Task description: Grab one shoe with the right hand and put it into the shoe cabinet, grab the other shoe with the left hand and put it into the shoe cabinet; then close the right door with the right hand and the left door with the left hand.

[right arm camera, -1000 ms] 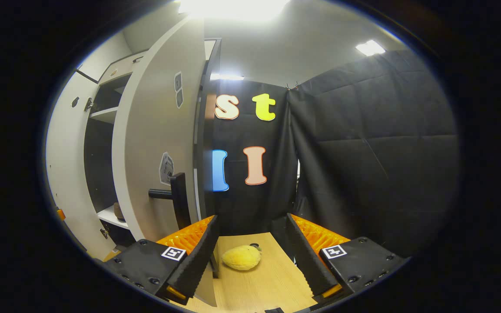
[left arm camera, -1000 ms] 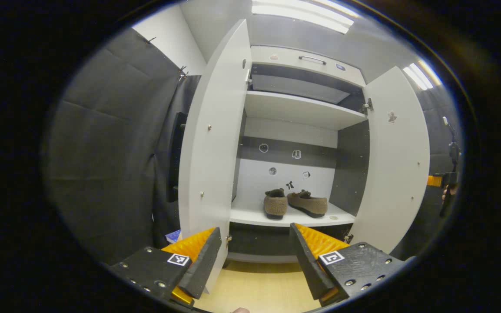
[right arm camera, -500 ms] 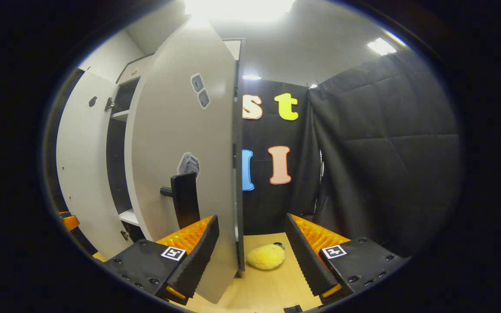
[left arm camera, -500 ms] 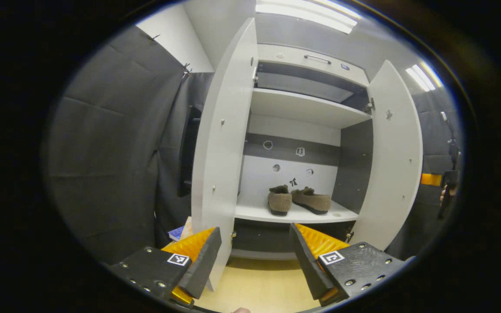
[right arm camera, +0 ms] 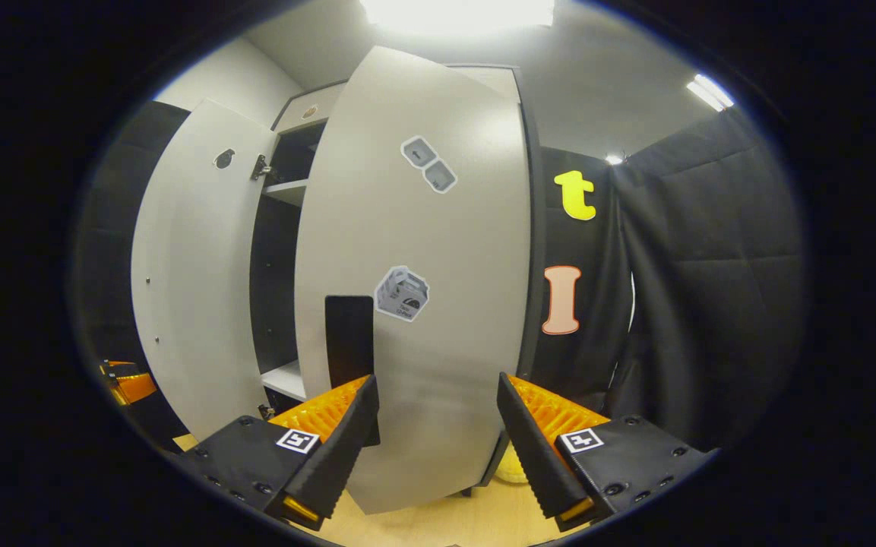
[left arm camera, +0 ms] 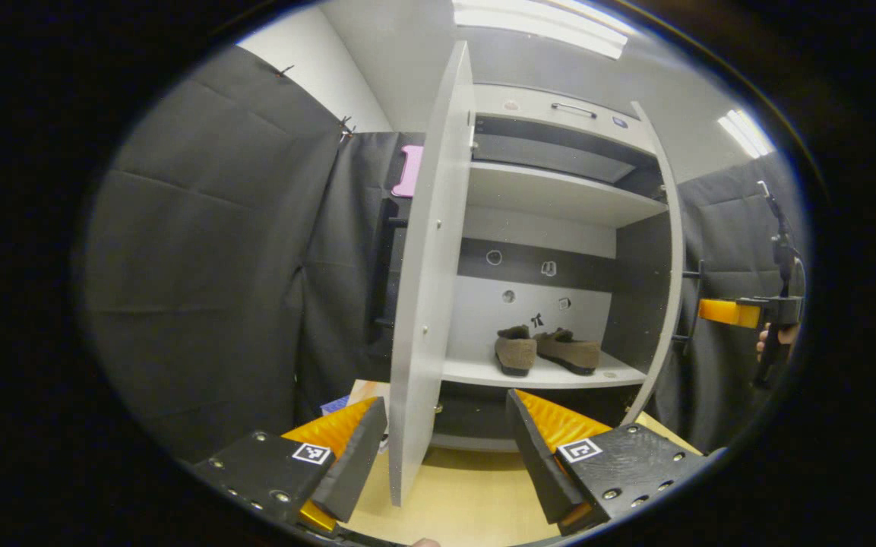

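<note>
Two brown fuzzy shoes (left arm camera: 517, 351) (left arm camera: 573, 352) stand side by side on the lower shelf (left arm camera: 544, 374) of the white shoe cabinet. The left door (left arm camera: 428, 289) is open and edge-on straight ahead of my open, empty left gripper (left arm camera: 445, 403). The right door (left arm camera: 669, 258) is swung partway in; its outer face (right arm camera: 422, 304) with a black handle (right arm camera: 349, 338) stands close before my open right gripper (right arm camera: 436, 380). I cannot tell whether its fingers touch the door. That gripper (left arm camera: 715, 311), held by a hand, appears at the far right of the left gripper view.
A yellow soft object (right arm camera: 512, 472) peeks out below the right door on the wooden floor (left arm camera: 468, 494). Some flat coloured items (left arm camera: 350, 396) lie behind the left door. Black cloth walls close in on both sides. The left door's inner face (right arm camera: 194, 266) and my left gripper (right arm camera: 128, 382) appear in the right gripper view.
The right door has swung well inward toward closing, with my right gripper following close to its outer face. The left gripper view has shifted so the left door now appears edge-on.
</note>
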